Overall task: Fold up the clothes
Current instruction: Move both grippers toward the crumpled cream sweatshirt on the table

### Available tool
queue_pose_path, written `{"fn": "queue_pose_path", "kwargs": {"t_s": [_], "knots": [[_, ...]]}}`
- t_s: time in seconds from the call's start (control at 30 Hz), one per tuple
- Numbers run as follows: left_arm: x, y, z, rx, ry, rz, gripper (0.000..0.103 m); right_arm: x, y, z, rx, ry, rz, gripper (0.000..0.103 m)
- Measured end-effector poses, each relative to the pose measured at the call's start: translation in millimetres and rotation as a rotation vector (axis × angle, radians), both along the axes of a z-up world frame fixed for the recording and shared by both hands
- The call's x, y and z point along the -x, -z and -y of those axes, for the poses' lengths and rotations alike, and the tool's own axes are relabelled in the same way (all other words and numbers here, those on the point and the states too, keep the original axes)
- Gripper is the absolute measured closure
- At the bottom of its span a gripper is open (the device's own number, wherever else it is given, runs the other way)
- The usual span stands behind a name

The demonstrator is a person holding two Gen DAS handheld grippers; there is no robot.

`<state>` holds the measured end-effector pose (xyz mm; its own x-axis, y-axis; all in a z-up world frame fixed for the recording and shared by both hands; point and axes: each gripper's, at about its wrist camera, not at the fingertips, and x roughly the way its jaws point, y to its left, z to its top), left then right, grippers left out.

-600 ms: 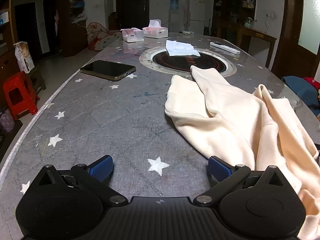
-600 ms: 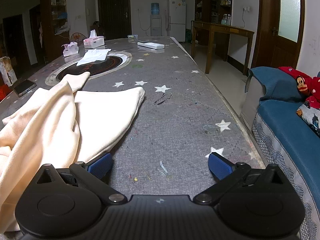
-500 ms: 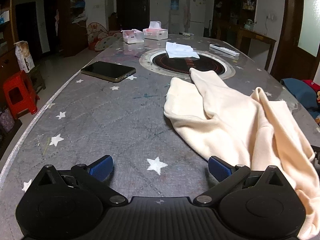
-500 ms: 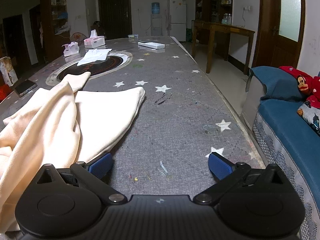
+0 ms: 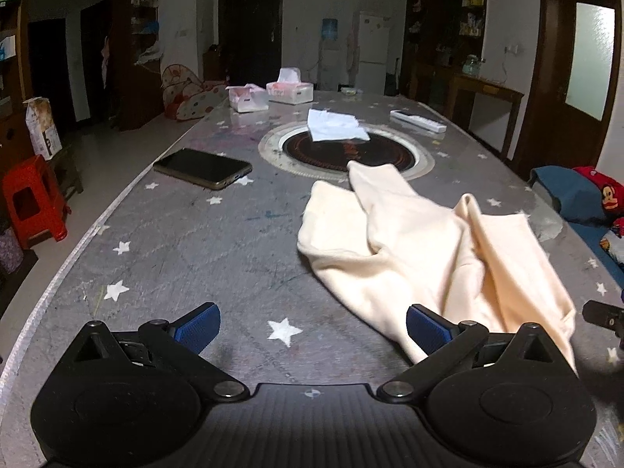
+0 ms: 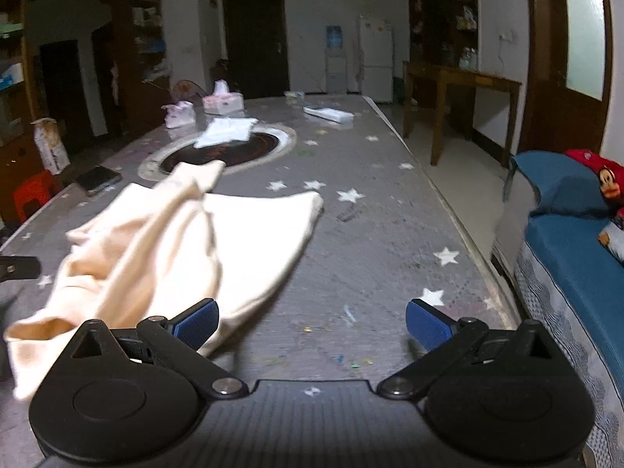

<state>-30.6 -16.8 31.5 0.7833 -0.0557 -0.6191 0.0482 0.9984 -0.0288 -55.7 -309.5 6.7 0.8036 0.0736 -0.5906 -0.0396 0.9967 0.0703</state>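
Note:
A cream garment (image 5: 425, 249) lies rumpled on the grey star-patterned table (image 5: 187, 257); it also shows in the right wrist view (image 6: 187, 241). My left gripper (image 5: 312, 329) is open and empty above the table, the garment's near edge by its right finger. My right gripper (image 6: 312, 323) is open and empty, the garment's near edge by its left finger. The tip of the right gripper shows at the right edge of the left wrist view (image 5: 602, 318).
A phone (image 5: 201, 167) lies on the left of the table. A round cooktop inset (image 5: 345, 152) holds a white cloth (image 5: 335, 130). Tissue boxes (image 5: 288, 91) and a remote (image 5: 417, 121) sit at the far end. A blue sofa (image 6: 577, 257) stands right of the table; a red stool (image 5: 33, 202) stands left.
Both grippers have risen and pulled back from the table, so more of the room shows. The garment lies much as before. Both grippers stay open.

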Motion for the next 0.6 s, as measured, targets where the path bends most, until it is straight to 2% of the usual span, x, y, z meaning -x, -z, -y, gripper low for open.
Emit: {"fn": "queue_pose_path", "kwargs": {"t_s": [0.23,0.6], "knots": [[8,-7,11,0.007,0.037,0.016,0.0,21,-14,-13,0.008,-0.056,0.038,0.0],[17,-10,25,0.024,0.075,0.02,0.0,36,-17,-26,0.008,-0.079,0.026,0.0]]}}
